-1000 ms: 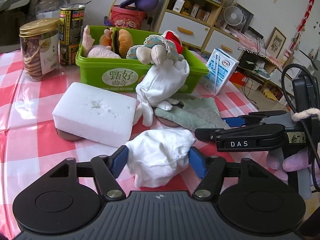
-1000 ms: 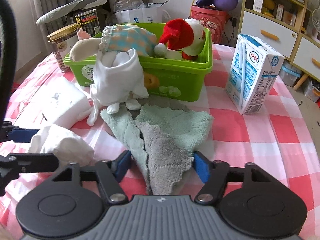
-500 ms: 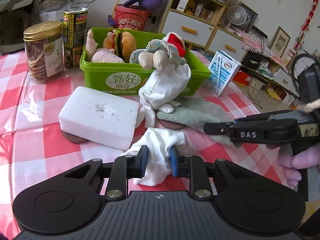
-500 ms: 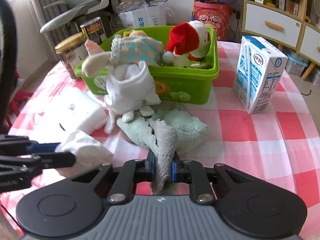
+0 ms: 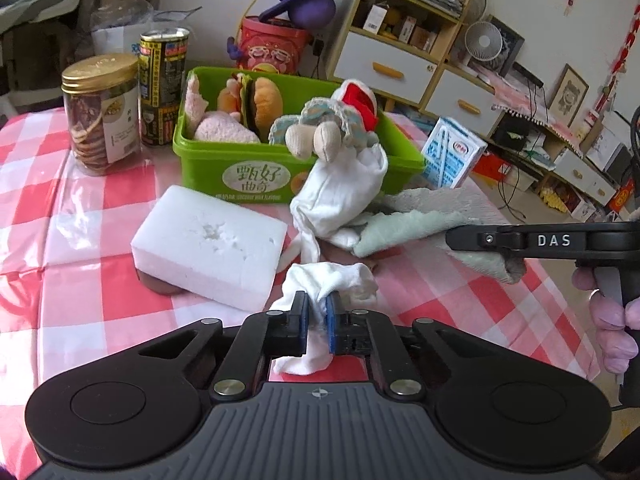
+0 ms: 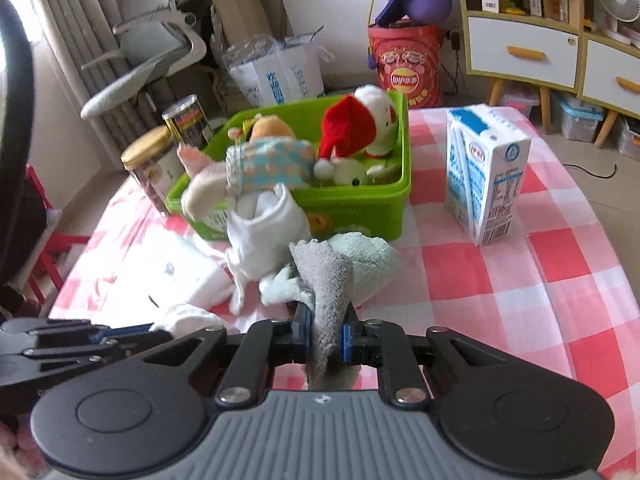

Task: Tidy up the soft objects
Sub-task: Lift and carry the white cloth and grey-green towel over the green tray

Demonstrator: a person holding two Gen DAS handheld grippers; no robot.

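left gripper [image 5: 316,314] clamped on white cloth [image 5: 328,280] — lower end hidden | right gripper [image 6: 326,334] pinching grey-green towel [image 6: 332,272] — blurred, tail cut off behind body

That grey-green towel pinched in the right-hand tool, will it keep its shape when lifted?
Probably not. The towel already sags in folds from the right gripper, so it looks floppy. Its fluffy pile suggests it is light and grips well, unlikely to slip.

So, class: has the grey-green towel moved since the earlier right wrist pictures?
Yes. The towel, once flat on the tablecloth before the green bin, is now bunched and lifted at its near end, pinched in the right gripper.
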